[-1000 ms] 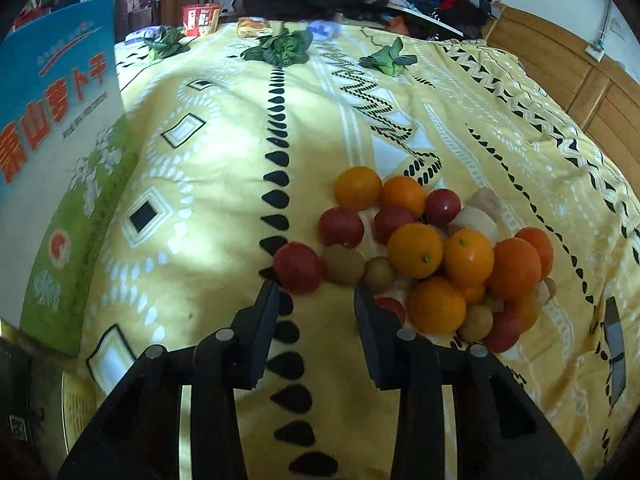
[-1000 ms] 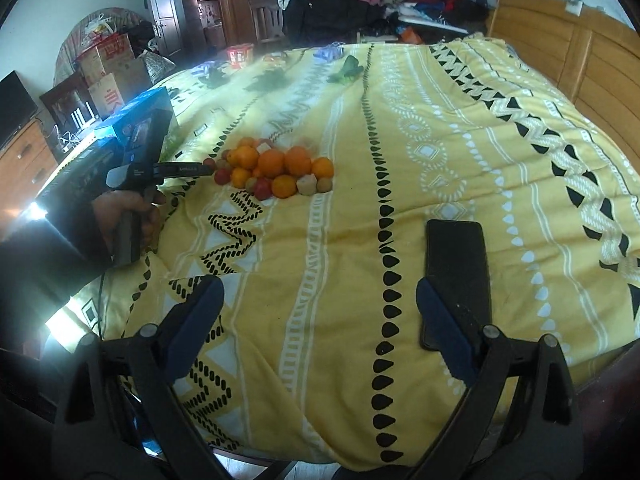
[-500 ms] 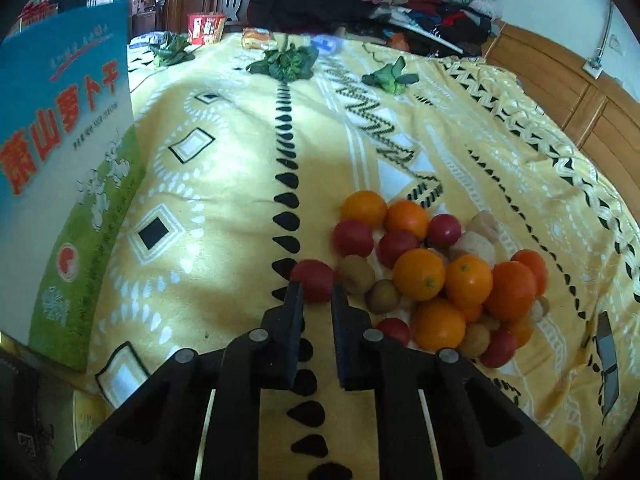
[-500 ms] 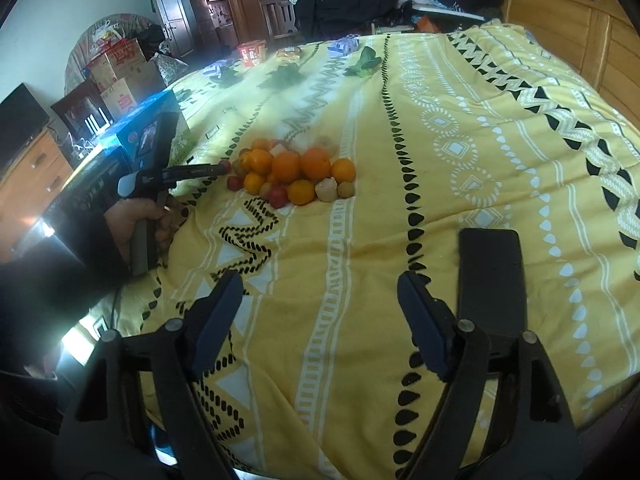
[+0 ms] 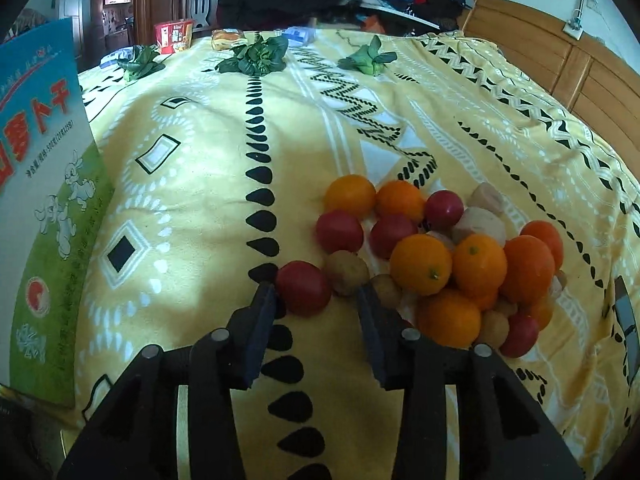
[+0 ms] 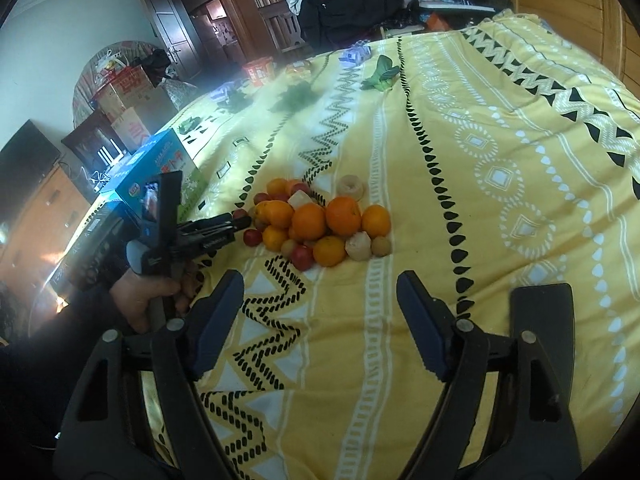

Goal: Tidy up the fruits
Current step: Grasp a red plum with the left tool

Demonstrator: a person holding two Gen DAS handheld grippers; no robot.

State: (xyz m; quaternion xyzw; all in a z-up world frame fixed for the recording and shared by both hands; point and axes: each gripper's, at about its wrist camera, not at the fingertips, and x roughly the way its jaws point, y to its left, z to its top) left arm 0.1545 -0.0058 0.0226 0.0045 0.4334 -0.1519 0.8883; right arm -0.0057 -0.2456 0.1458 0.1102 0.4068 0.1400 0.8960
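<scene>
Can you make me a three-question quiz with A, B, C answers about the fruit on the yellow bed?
1. Where is the heap of round oranges and red fruits?
A. on the yellow patterned blanket
B. in a basket
C. on the floor

2. What colour is the round fruit nearest the left tool?
A. green
B. red
C. purple

3. What is the right tool doing?
A. squeezing an orange
B. holding a leaf
C. open with nothing in it

Answers: 1 A, the heap lies straight on the blanket. 2 B, that fruit is red. 3 C, only blanket shows between its fingers.
</scene>
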